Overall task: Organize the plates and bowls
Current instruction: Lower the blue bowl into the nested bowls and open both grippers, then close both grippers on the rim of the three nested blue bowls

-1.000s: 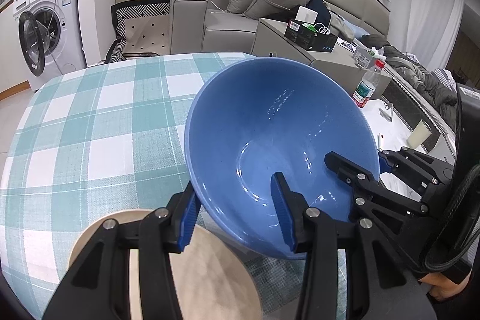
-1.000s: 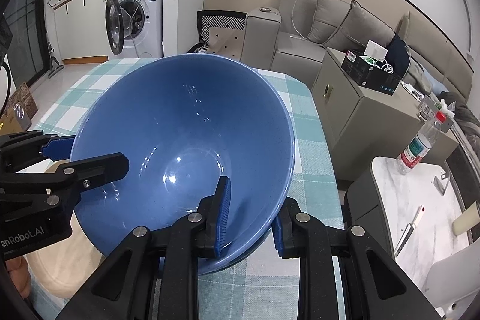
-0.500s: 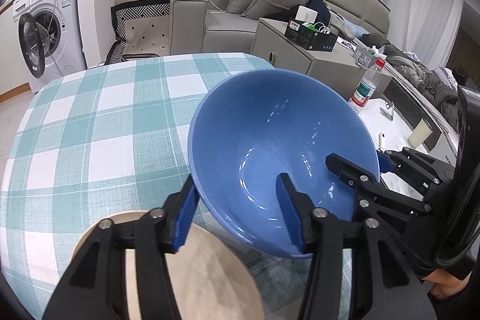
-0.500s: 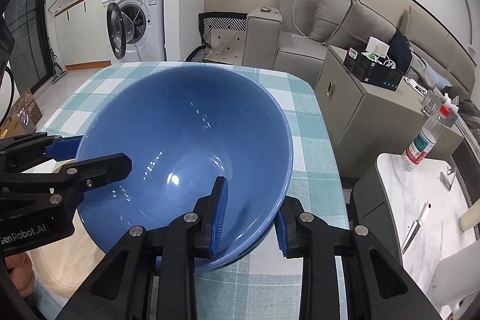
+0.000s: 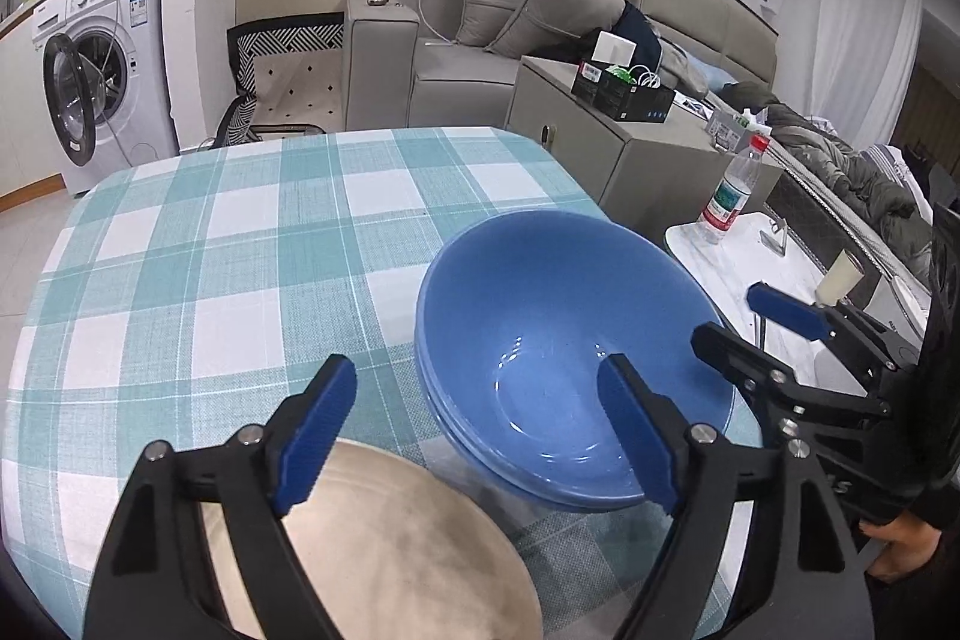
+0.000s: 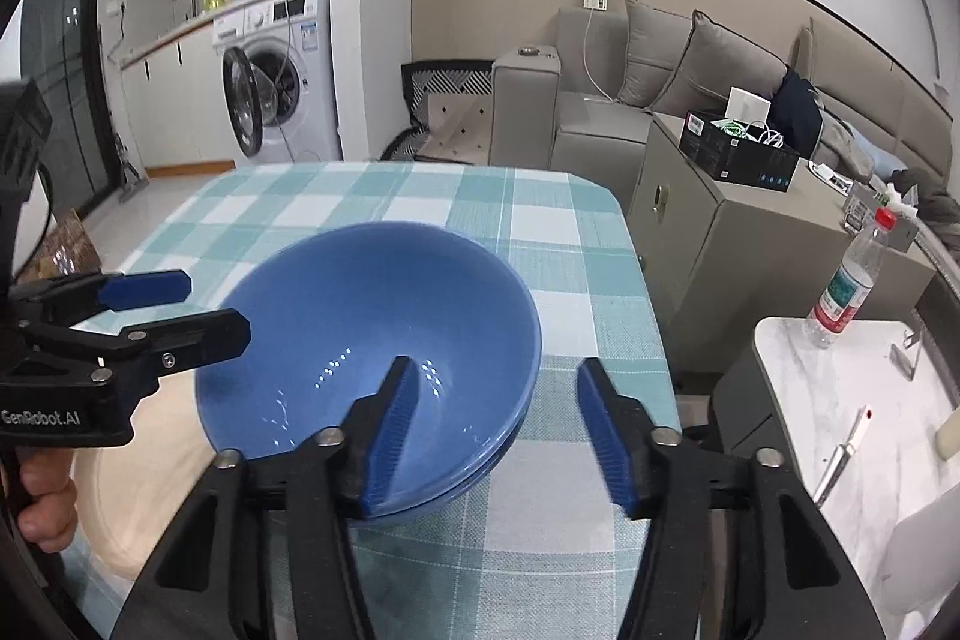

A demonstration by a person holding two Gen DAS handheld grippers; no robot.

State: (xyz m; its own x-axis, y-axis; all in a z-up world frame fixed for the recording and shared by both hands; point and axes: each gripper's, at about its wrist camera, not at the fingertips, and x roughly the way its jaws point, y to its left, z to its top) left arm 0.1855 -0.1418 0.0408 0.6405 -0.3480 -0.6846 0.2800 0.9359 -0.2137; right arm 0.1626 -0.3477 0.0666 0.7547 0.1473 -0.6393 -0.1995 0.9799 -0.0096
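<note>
Now the blue bowl sits nested in a second blue bowl of the same shape, the pair stacked near the right edge of the desk with its teal-checked cloth. Both sets of jaws stand released and grasp nothing. The left gripper straddles the stack's near-left rim, one finger inside the bowl and one outside over the cloth; the right gripper straddles the near-right rim the same way. Neither pad looks to be pressing the wall.

Just beside the stack, toward the near-left corner, lies a beige plate, directly beneath the left gripper and so nearer that hand. Judging by this layout, the bowls seem settled, and the plate is likely the next thing to handle; it lies flat, so a rim pinch from its near edge would be needed.
</note>
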